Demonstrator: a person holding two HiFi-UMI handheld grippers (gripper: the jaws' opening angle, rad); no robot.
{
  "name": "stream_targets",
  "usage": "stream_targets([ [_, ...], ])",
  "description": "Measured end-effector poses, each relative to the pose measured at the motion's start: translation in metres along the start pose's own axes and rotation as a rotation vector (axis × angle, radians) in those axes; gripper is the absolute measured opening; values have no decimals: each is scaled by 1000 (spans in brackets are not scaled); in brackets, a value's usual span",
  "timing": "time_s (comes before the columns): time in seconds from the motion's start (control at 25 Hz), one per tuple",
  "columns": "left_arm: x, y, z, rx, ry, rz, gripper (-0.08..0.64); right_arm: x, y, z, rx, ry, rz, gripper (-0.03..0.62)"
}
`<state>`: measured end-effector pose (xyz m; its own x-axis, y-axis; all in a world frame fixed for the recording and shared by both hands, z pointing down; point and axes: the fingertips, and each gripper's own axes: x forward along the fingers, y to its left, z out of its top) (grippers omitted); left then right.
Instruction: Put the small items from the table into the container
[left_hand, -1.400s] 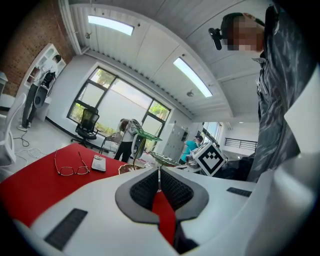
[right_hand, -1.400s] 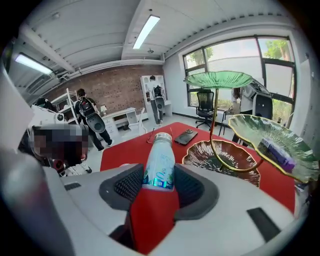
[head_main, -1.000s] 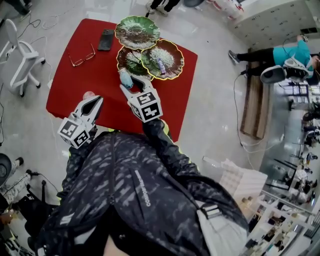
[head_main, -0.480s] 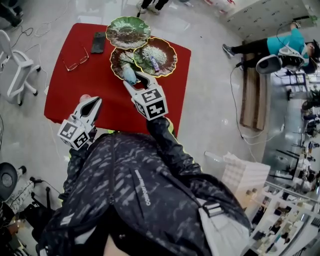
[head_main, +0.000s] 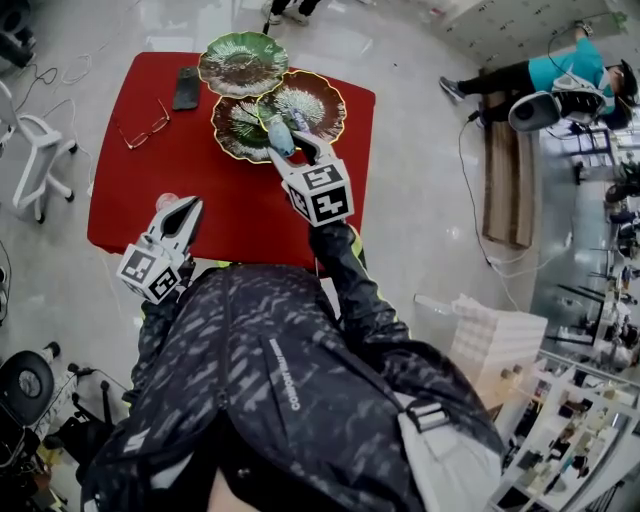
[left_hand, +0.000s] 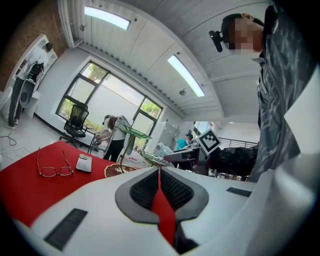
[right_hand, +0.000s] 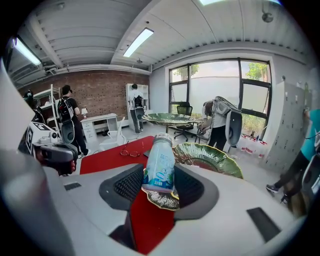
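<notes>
Right gripper (right_hand: 159, 187) jaws part-open, pads clamped on the small bottle (right_hand: 160, 162) at mid-body, cap end forward. It hangs over the leaf dishes (head_main: 338, 98), off the red table (head_main: 130, 200). Likely light, rigid, slick-labelled — a mid-body hold suits. Left gripper (left_hand: 159, 176) jaws together, empty.

Leaf dishes (head_main: 243, 63) block table (head_main: 235, 205) far edge; glasses (head_main: 140, 125), phone (head_main: 186, 88) far-left; near half open.
</notes>
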<state>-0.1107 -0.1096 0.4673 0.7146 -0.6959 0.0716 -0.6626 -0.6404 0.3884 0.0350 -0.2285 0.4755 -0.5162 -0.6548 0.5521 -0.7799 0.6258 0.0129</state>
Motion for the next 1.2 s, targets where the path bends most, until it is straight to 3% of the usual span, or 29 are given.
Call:
stream_targets([
  [0.48, -6, 10, -4, -9, 10, 23, 18, 10, -44, -7, -15, 84, -44, 195],
  [0.72, -4, 6, 0, -2, 6, 32, 18, 12, -48, -13, -65, 136, -37, 196],
  [1.2, -3, 9, 2, -2, -6, 51, 18, 19, -55, -15, -62, 148, -33, 196],
])
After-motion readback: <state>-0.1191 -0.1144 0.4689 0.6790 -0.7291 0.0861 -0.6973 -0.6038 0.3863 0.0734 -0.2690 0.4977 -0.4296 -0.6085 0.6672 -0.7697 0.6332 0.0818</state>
